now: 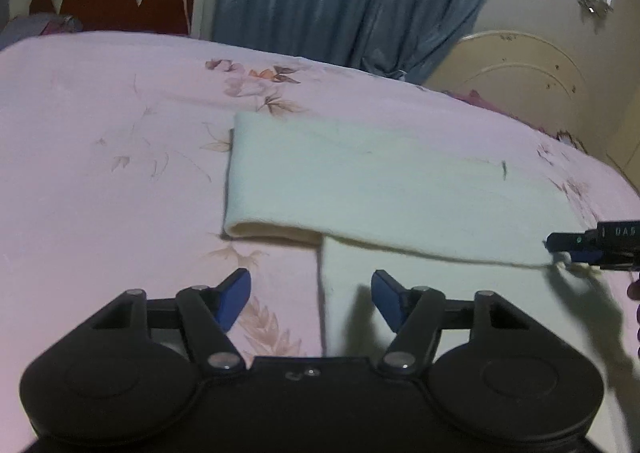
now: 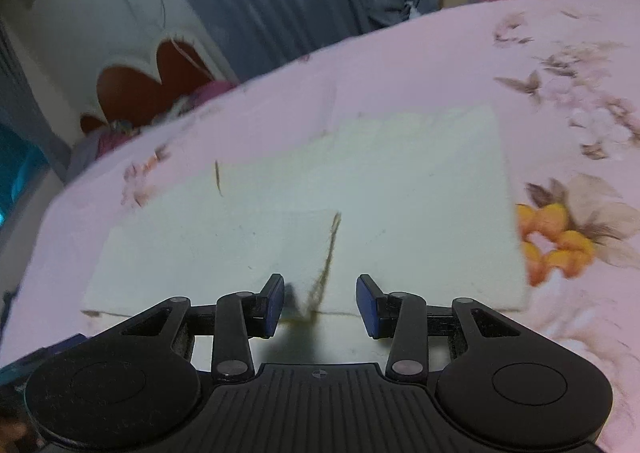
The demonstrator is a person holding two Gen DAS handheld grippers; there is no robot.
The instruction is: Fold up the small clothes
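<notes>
the white cloth (image 1: 380,181) lies flat on the pink floral bedsheet (image 1: 100,133), and it looks partly folded: in the left wrist view a top layer is doubled over along a rounded fold at its left end, with a lower layer sticking out beneath it toward the camera. the left gripper (image 1: 311,299) hovers just above the near edge of that lower layer with its fingers spread apart and nothing between them. the right gripper (image 2: 320,305) also has its fingers apart; a raised, frayed corner of the cloth stands between them, close to one pad, but the jaws are not closed on it. from the left view the right gripper sits at the far right corner of the folded layer. one fold seems laid down; at least another fold is probably needed to make a compact bundle.
</notes>
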